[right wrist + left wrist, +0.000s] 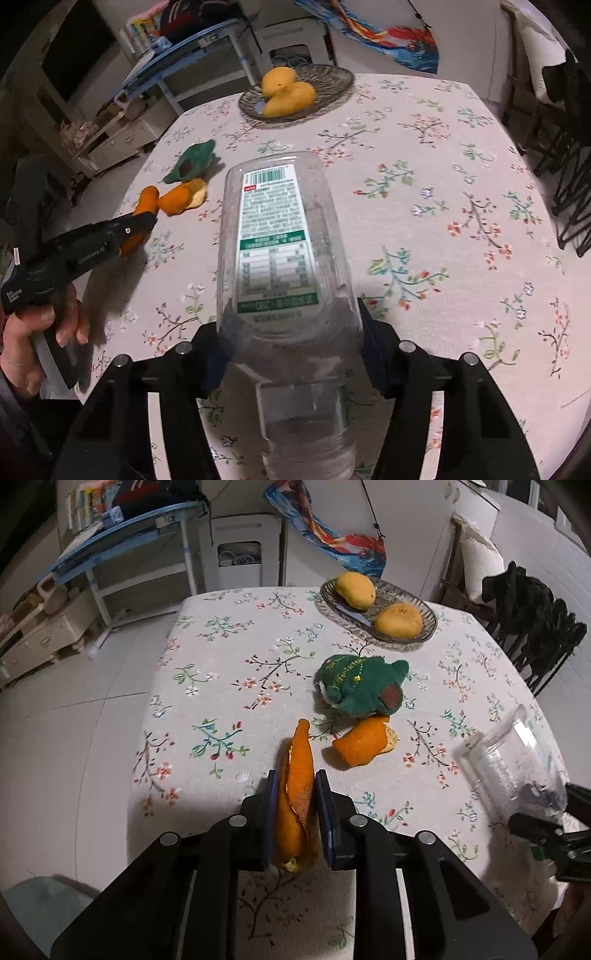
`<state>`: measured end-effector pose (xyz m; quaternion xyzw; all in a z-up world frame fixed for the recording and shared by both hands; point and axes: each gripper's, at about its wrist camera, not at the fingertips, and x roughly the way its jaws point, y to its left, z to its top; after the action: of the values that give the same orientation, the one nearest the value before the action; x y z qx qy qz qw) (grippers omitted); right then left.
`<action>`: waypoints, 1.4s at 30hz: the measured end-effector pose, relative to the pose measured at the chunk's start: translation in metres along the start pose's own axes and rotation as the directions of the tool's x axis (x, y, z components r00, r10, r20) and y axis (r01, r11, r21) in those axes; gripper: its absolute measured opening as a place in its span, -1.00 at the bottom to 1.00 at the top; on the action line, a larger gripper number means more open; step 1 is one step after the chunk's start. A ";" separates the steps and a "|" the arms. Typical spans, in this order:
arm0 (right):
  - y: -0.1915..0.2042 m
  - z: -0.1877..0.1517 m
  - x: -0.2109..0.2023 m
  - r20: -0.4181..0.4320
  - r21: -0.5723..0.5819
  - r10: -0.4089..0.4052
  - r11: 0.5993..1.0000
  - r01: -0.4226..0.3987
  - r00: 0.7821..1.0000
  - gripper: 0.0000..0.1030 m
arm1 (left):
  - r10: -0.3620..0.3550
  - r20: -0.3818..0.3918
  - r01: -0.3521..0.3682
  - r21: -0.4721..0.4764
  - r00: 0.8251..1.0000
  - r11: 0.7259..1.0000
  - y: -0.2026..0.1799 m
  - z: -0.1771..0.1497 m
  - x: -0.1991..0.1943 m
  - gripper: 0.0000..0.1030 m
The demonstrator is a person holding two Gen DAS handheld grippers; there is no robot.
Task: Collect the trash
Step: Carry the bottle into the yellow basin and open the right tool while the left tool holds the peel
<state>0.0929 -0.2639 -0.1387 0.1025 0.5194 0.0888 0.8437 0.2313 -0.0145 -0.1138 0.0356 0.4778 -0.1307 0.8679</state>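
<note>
While gripped, two peels (295, 794), one bottle (280, 258)

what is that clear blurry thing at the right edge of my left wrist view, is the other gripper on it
observer: It's a clear plastic bottle with a green and white printed label. The right gripper has its fingers against both sides of it.
operator: ok, left gripper has the orange peel, which way is the bottle pointing
observer: Its neck end is toward the right wrist camera, and its base points away across the table toward the glass fruit dish.
</note>
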 end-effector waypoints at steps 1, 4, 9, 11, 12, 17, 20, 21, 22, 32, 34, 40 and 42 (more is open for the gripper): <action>-0.001 -0.001 0.000 0.006 0.005 0.004 1.000 -0.004 1.000 0.15 | 0.002 0.011 -0.002 -0.004 1.000 1.000 -0.001 -0.001 -0.006 -0.62; -0.005 -0.006 -0.004 0.029 0.044 0.038 0.998 -0.039 0.999 0.15 | 0.012 0.056 -0.011 -0.007 0.998 1.000 -0.005 -0.005 -0.026 -0.62; -0.009 -0.012 -0.013 0.081 0.107 0.103 0.988 -0.112 0.991 0.15 | 0.019 0.131 -0.018 -0.014 0.991 1.000 -0.015 -0.013 -0.061 -0.62; -0.010 -0.016 -0.016 0.100 0.128 0.118 0.983 -0.131 0.988 0.15 | 0.015 0.147 -0.013 -0.013 0.989 1.000 -0.020 -0.017 -0.070 -0.62; -0.010 -0.018 -0.019 0.113 0.136 0.131 0.980 -0.146 0.985 0.15 | 0.014 0.157 -0.012 -0.009 0.988 1.000 -0.024 -0.020 -0.076 -0.62; -0.003 -0.025 -0.030 0.166 0.145 0.157 0.973 -0.181 0.974 0.15 | 0.014 0.195 -0.018 0.019 0.981 1.000 -0.039 -0.030 -0.094 -0.62; -0.001 -0.030 -0.033 0.182 0.153 0.169 0.968 -0.197 0.969 0.15 | 0.010 0.207 -0.015 0.025 0.978 1.000 -0.044 -0.035 -0.102 -0.62; -0.001 -0.032 -0.034 0.184 0.155 0.172 0.967 -0.201 0.968 0.15 | 0.009 0.209 -0.016 0.028 0.978 0.999 -0.045 -0.037 -0.104 -0.62; 0.000 -0.033 -0.035 0.185 0.157 0.175 0.966 -0.205 0.967 0.15 | 0.011 0.211 -0.018 0.031 0.977 0.999 -0.047 -0.039 -0.106 -0.62; 0.001 -0.049 -0.046 0.223 0.170 0.197 0.957 -0.237 0.955 0.15 | 0.018 0.236 -0.032 0.055 0.972 0.998 -0.057 -0.056 -0.123 -0.62; 0.002 -0.054 -0.048 0.223 0.175 0.201 0.954 -0.242 0.954 0.15 | 0.018 0.238 -0.033 0.058 0.971 0.998 -0.060 -0.061 -0.125 -0.62; 0.005 -0.070 -0.053 0.227 0.178 0.218 0.949 -0.260 0.949 0.15 | 0.012 0.238 -0.028 0.063 0.971 0.998 -0.065 -0.077 -0.133 -0.62; 0.007 -0.076 -0.054 0.224 0.177 0.224 0.948 -0.266 0.949 0.15 | 0.010 0.239 -0.026 0.065 0.971 0.998 -0.066 -0.084 -0.137 -0.62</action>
<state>0.0003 -0.2648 -0.1236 0.2612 0.4210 0.1285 0.8591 0.0758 -0.0365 -0.0403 0.0532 0.3650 -0.1422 0.9185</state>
